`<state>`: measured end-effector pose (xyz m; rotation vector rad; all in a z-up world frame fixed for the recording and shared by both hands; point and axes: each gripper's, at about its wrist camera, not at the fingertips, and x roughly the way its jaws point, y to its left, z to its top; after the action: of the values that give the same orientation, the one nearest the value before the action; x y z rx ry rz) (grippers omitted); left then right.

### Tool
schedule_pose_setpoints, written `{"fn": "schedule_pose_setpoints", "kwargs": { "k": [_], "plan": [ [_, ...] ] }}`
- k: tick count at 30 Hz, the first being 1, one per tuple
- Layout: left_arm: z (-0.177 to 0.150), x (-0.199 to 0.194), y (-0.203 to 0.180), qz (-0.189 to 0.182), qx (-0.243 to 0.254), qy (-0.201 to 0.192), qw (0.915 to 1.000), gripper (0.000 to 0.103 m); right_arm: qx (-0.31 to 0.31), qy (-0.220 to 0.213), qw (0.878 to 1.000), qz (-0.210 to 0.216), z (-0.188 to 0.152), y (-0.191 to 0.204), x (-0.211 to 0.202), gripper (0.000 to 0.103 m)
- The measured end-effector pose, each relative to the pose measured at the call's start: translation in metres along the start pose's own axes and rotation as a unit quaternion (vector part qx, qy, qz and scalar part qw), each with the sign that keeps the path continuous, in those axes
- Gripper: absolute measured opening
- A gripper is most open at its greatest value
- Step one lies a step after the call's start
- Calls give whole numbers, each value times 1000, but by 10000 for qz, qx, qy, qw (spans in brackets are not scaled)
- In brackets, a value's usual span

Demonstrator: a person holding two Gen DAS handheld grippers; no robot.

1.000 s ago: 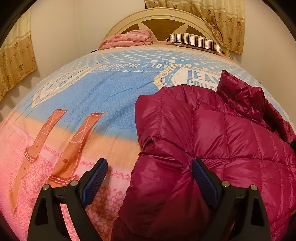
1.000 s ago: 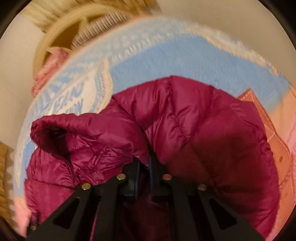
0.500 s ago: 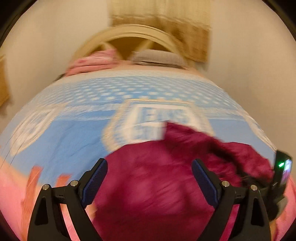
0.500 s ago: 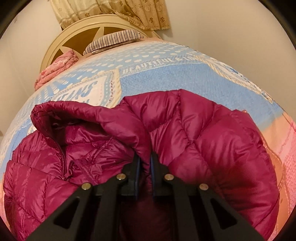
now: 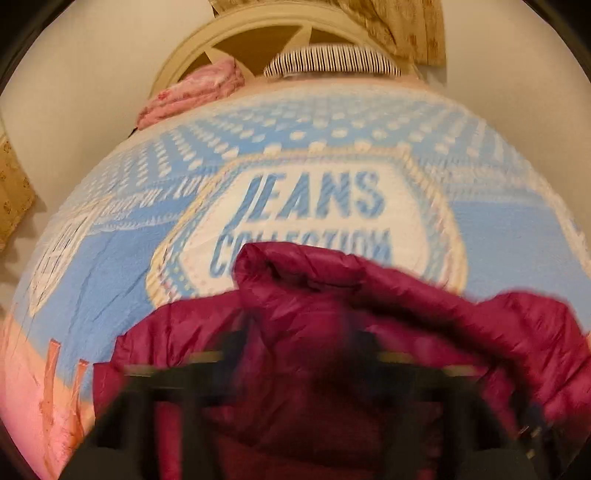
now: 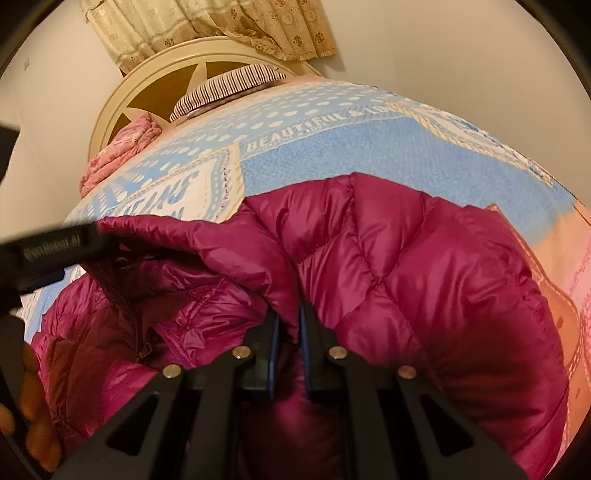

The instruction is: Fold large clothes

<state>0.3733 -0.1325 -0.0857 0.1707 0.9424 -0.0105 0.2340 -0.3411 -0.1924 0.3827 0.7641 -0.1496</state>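
Item: magenta quilted down jacket (image 6: 388, 266), bunched on the bed (image 6: 369, 147), lying over the printed blue-and-pink bedspread near the "JEANS COLLECTION" patch (image 5: 314, 218).
Right tongs (image 6: 290, 332): closed, pinching a fold of the jacket between the pads.
Left tongs (image 5: 295, 354): heavily blurred, low over the jacket; cannot tell whether open or closed.
At the headboard (image 6: 122, 92): striped pillow (image 6: 225, 86), folded pink blanket (image 6: 122, 147).
Behind: patterned curtain (image 6: 207, 26).

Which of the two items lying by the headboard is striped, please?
The pillow, with dark and light stripes, lying right of the pink folded blanket, which has a floral print and no stripes.
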Motion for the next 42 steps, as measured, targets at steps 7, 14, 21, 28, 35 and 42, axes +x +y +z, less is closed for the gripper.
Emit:
{"fn": "schedule_pose_setpoints", "kwargs": {
  "k": [7, 14, 21, 28, 35, 42],
  "plan": [
    [-40, -21, 37, -151, -438, 59, 9989, 21, 21, 3, 10000, 30, 0, -1, 0, 11],
    [-75, -3, 57, -693, -1332, -242, 9884, 24, 5, 10, 10000, 9, 1, 0, 0, 11],
    [-89, -7, 71, -1029, -1867, -530, 9756, 24, 90, 22, 9999, 128, 1, -3, -1, 14],
    [-93, -10, 76, -1116, -2064, -641, 9700, 24, 432, -903, 9949, -89, 22, -17, -58, 55],
    [-98, -12, 81, -1211, -2168, -681, 9663, 24, 86, -426, 9990, 109, 91, 46, -23, 41],
    [-97, -8, 84, -1324, -2244, -629, 9634, 24, 150, 1271, 9911, 360, 56, 60, 43, 37]
  ]
}}
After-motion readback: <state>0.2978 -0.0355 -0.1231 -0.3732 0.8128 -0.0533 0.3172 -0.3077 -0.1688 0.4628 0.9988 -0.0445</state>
